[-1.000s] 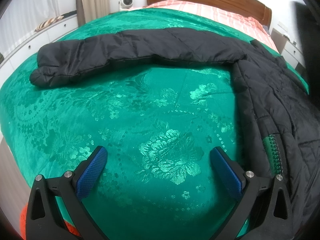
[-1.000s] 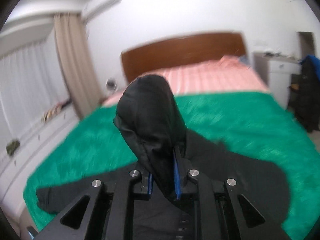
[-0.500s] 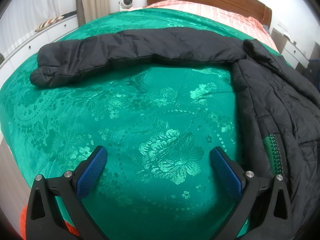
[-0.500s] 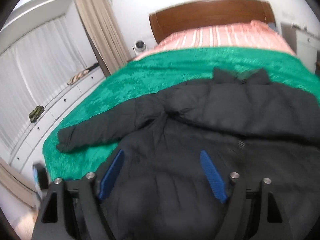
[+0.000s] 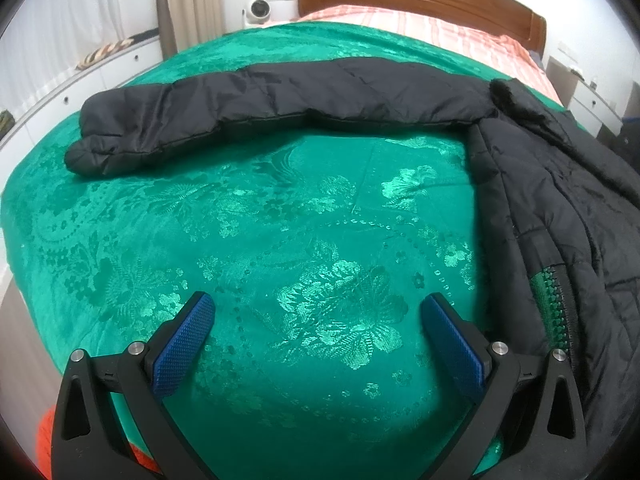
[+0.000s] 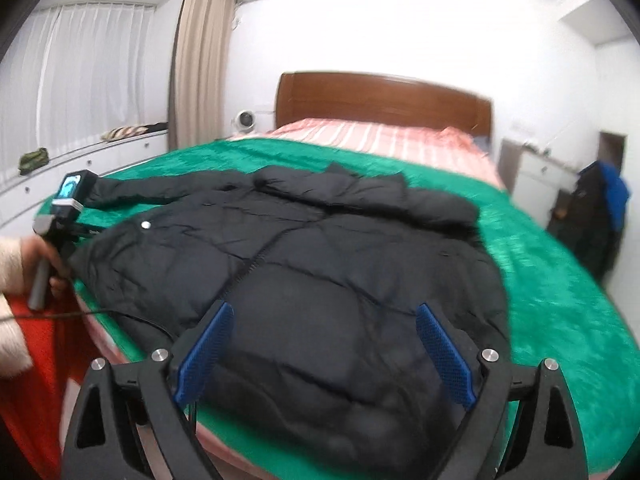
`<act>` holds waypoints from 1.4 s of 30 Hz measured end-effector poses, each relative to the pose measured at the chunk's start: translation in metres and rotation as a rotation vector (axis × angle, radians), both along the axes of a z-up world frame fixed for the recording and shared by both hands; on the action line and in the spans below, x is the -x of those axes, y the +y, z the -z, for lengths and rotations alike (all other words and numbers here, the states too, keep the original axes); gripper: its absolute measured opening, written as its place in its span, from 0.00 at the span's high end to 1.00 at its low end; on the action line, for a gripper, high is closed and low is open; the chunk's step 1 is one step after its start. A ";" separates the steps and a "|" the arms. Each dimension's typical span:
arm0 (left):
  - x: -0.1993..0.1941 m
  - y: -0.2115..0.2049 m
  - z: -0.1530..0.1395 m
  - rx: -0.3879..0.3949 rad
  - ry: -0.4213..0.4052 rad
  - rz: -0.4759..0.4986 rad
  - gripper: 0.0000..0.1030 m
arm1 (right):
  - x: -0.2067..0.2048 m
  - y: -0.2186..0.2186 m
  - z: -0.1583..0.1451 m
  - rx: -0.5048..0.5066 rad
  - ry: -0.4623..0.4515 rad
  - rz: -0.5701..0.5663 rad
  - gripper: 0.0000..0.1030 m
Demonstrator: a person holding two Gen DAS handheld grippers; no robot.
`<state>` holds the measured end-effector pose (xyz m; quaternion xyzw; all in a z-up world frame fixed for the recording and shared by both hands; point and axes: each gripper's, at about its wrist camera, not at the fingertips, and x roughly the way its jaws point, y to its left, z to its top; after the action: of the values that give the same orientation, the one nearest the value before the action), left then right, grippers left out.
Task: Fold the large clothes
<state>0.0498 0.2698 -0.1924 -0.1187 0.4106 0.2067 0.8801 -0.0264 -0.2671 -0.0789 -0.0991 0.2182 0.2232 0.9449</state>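
Observation:
A large black puffer jacket (image 6: 320, 264) lies flat on the green bedspread (image 6: 560, 280). Its right sleeve is folded across the chest. In the left wrist view its left sleeve (image 5: 260, 104) stretches out to the left and its body (image 5: 560, 220) lies at the right with a green-backed zipper showing. My left gripper (image 5: 318, 312) is open and empty, low over the bare bedspread (image 5: 280, 240) left of the jacket. My right gripper (image 6: 324, 320) is open and empty, above the jacket's hem.
A wooden headboard (image 6: 380, 96) and pink striped sheet (image 6: 380, 140) are at the far end. White drawers (image 6: 100, 160) run along the left under curtains. A nightstand (image 6: 536, 176) and hanging clothes (image 6: 600, 216) stand at the right. The hand holding the left gripper (image 6: 48, 256) is at the bed's left edge.
My right gripper let go of the right sleeve, opened and pulled back toward the hem. The sleeve now lies folded across the jacket. My left gripper has stayed still.

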 end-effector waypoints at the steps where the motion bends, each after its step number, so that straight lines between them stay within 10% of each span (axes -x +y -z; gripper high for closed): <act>1: 0.000 0.000 0.001 -0.003 0.000 0.000 0.00 | 0.002 0.001 0.000 0.004 -0.015 0.008 0.11; 42: -0.001 -0.002 0.002 -0.014 -0.006 0.000 0.00 | -0.014 0.005 0.022 0.016 0.019 0.026 0.10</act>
<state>0.0503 0.2674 -0.1943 -0.1133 0.4067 0.2092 0.8821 -0.0126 -0.2626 -0.1006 -0.1018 0.2301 0.2100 0.9448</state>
